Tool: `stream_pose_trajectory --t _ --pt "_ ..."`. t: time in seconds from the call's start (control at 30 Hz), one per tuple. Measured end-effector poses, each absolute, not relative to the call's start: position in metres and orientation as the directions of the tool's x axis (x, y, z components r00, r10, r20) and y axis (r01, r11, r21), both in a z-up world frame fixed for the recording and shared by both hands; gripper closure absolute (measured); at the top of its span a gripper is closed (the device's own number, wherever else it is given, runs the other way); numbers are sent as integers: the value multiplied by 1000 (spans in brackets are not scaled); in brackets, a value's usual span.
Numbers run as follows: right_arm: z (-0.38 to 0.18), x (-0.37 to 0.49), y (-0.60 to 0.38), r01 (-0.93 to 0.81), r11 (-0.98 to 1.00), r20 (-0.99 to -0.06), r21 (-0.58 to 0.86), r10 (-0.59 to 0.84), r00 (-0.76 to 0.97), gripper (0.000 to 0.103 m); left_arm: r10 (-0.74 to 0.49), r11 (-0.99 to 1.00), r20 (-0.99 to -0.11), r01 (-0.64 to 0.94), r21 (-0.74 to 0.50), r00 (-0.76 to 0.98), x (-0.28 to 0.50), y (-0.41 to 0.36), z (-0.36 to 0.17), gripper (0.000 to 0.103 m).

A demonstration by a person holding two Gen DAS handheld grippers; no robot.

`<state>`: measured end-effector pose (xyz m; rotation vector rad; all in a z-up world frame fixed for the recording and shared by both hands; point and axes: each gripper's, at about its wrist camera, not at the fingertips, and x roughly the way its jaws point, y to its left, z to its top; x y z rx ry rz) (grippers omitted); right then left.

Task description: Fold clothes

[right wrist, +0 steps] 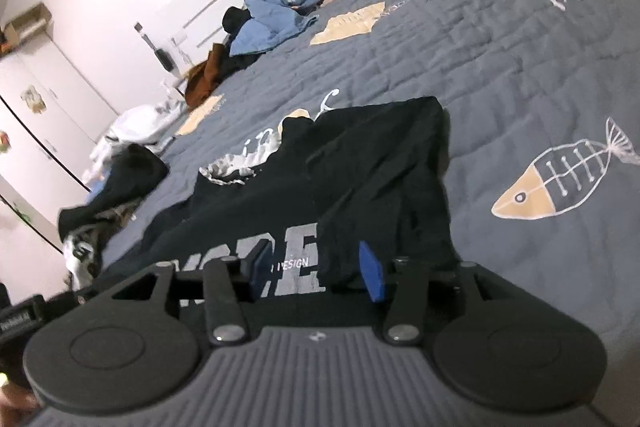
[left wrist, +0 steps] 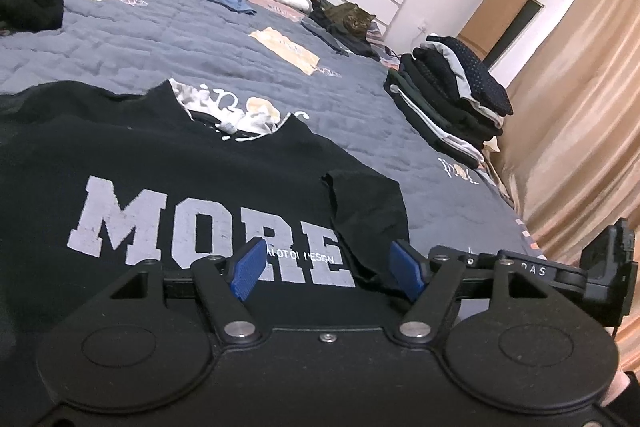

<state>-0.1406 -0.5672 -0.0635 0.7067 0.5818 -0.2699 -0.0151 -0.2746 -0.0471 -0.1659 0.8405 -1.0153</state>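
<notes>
While both grippers gape, black T-shirt [left wrist: 168, 163] perhaps sleeve-folded; stacked clothes [left wrist: 448, 95] near

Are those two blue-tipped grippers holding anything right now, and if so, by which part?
No. The left gripper and right gripper are both open above the black T-shirt, with nothing between their fingers. One sleeve is already folded in.

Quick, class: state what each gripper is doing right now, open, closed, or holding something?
Left gripper: open, holding nothing, over the black printed T-shirt.
Right gripper: open, holding nothing, over the same shirt.
</notes>
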Motion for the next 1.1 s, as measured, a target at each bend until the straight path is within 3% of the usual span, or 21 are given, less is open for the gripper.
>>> stream_pose_trajectory --t 0.53,1.1 --pt "-27 -152 -526 423 797 -590 430 -106 800 54 -795 561 -534 684 -467 287 -14 -262 -40 35" --pt "-25 -135 -502 370 833 -598 411 -60 799 54 -776 570 -549 719 -398 312 -20 -254 -41 35"
